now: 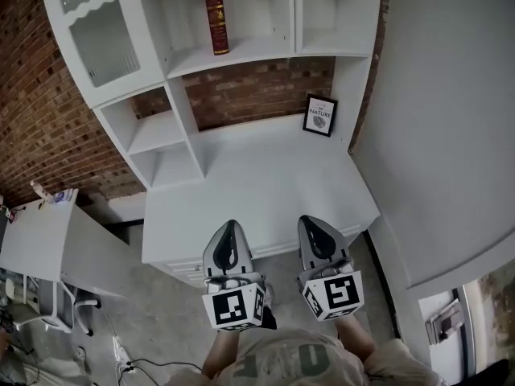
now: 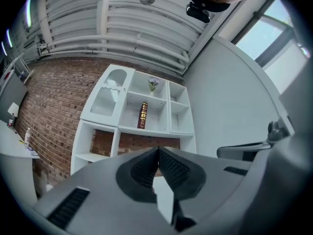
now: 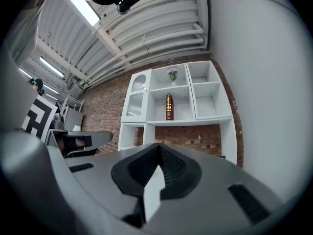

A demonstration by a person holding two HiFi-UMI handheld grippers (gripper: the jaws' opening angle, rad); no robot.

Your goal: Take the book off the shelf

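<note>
The book (image 1: 215,14) stands upright on the white shelf (image 1: 241,55). It is in the middle compartment, towards that compartment's left wall, with its spine facing out and its long axis vertical.

The left tool (image 1: 229,230) and right tool (image 1: 316,225) sit side by side at the near edge of the worktop (image 1: 257,183). Both are clenched tight with nothing between their jaws. The book lies ahead of them and well above, across the whole depth of the worktop. Seen from the head, the left tool lines up almost directly under the book, while the right tool sits off towards the worktop's right edge. The left looks the likelier one to reach, and its jaws would need to part first to straddle the upright spine.

The head view alone shows the framed picture (image 1: 320,115) leaning at the worktop's back right corner. The gripper views show what that view crops off: a small vase of flowers (image 3: 172,75) in the compartment above the book.
</note>
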